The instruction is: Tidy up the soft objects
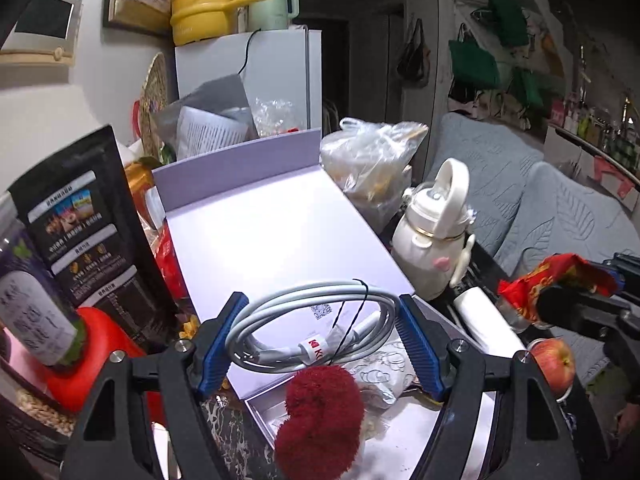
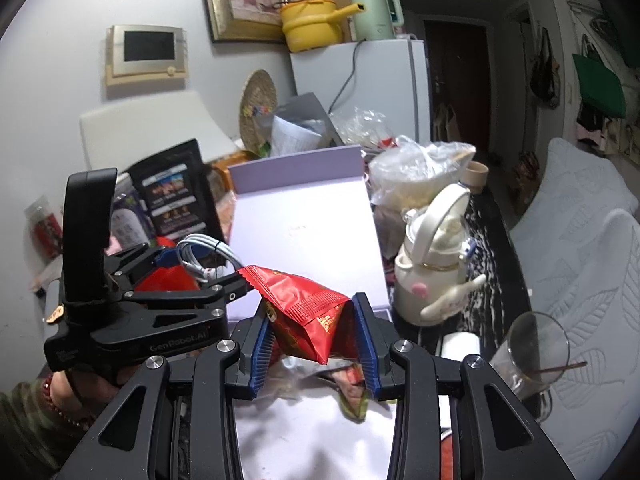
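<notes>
My left gripper (image 1: pixel 324 340) is shut on a coiled grey-white cable (image 1: pixel 320 320) tied with a black twist tie, its blue pads pressing the coil from both sides. It hangs over the near end of an open lavender box (image 1: pixel 260 232). Below the coil lies a fluffy dark red pom-pom (image 1: pixel 320 412). My right gripper (image 2: pixel 314 344) is shut on a crinkled red snack packet (image 2: pixel 308 304), held above the near edge of the lavender box (image 2: pixel 304 216). The right wrist view shows the left gripper (image 2: pixel 200 260) at the left, carrying the cable (image 2: pixel 204 252). The packet (image 1: pixel 552 276) also shows at the right of the left wrist view.
A cream kettle-shaped bottle (image 2: pixel 432 276) and a full plastic bag (image 2: pixel 416 176) stand right of the box. A black pouch (image 1: pixel 80 224) and a red-capped jar (image 1: pixel 40 312) crowd the left. An apple (image 1: pixel 554 360), a glass (image 2: pixel 532 352) and a grey sofa (image 2: pixel 580 260) are at the right.
</notes>
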`<state>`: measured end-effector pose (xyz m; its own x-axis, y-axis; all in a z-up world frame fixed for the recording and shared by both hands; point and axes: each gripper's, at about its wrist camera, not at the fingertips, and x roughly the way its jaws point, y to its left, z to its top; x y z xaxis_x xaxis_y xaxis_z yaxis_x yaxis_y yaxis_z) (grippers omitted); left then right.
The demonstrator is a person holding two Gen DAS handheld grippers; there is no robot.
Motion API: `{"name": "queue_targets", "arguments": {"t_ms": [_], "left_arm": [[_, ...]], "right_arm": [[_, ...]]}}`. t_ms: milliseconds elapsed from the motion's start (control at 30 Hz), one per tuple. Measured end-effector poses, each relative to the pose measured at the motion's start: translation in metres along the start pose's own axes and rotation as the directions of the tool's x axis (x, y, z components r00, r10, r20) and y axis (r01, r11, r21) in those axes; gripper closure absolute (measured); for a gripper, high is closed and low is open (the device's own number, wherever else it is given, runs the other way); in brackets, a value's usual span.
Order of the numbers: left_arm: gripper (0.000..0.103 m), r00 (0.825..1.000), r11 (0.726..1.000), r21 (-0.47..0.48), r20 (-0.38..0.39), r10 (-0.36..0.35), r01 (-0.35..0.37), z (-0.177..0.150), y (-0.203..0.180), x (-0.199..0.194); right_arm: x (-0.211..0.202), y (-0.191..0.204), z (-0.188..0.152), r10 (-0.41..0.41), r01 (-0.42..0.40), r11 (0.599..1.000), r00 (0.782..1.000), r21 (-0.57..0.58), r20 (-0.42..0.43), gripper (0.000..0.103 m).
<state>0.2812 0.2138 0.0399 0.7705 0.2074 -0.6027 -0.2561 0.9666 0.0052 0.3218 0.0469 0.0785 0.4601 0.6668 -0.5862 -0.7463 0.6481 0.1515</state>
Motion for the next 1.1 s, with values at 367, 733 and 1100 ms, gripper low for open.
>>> {"name": "queue_targets", "arguments": {"t_ms": [367, 733, 1100], "left_arm": [[0.028, 0.995, 0.999, 0.016, -0.091, 0.049, -0.047, -0.024, 0.002, 0.044], [0.028, 0.981, 0.998, 0.002, -0.187, 0.058, -0.058, -0.053, 0.004, 0.064], [0.022, 0.965, 1.0, -0.019, -0.262, 0.016, -0.021, -0.072, 0.002, 0.072]], "right_arm": [[0.035, -0.015, -0.012, -0.042, 0.042, 0.999, 0.997, 0.014, -0.065, 0.066], [0.063, -0.02, -0.028, -0.061, 0.062, 0.998, 0.99, 0.0, -0.129, 0.066], [0.086, -0.026, -0.034, -0.079, 0.079, 0.997, 0.983, -0.002, -0.167, 0.066]]}}
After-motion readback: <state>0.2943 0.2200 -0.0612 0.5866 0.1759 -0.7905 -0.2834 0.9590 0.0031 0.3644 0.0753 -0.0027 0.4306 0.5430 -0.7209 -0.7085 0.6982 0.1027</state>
